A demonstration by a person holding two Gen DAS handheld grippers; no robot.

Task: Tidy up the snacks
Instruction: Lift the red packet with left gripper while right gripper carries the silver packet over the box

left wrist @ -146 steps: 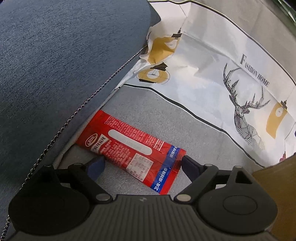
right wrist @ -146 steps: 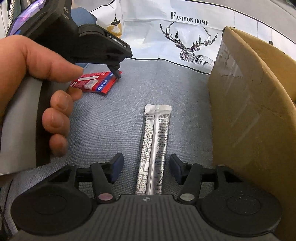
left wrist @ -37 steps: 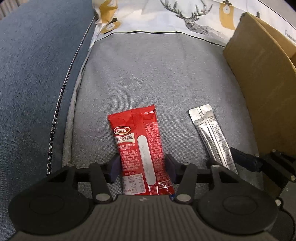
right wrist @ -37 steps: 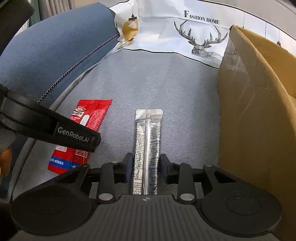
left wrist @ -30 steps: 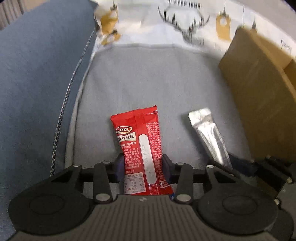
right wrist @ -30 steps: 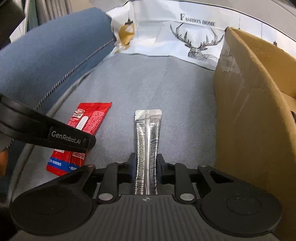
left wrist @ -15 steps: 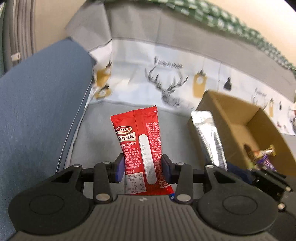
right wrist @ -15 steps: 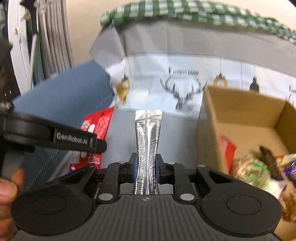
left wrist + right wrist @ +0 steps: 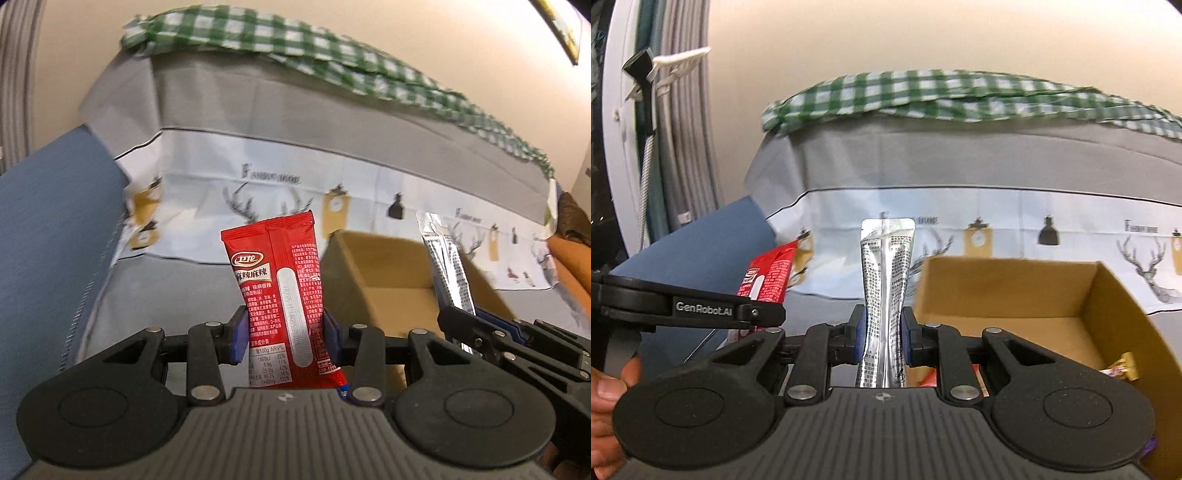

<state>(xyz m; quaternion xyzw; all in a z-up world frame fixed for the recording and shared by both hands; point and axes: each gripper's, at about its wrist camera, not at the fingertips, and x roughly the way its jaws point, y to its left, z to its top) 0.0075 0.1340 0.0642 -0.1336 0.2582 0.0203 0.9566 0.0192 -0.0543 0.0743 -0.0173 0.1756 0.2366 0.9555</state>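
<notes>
Both packets have risen off the cushion: left gripper clamps the red packet, right gripper clamps the silver sachet, cardboard box at two o'clock, ready for dropping.

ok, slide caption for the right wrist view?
Right gripper holds a silver snack packet upright beside the open cardboard box.

Soft, even indoor light, no hard shadows. The checked cloth and deer-print cover smear with motion blur (lettering unreadable), while the red packet stays sharp. Fisheye bending curves both views' edges.
</notes>
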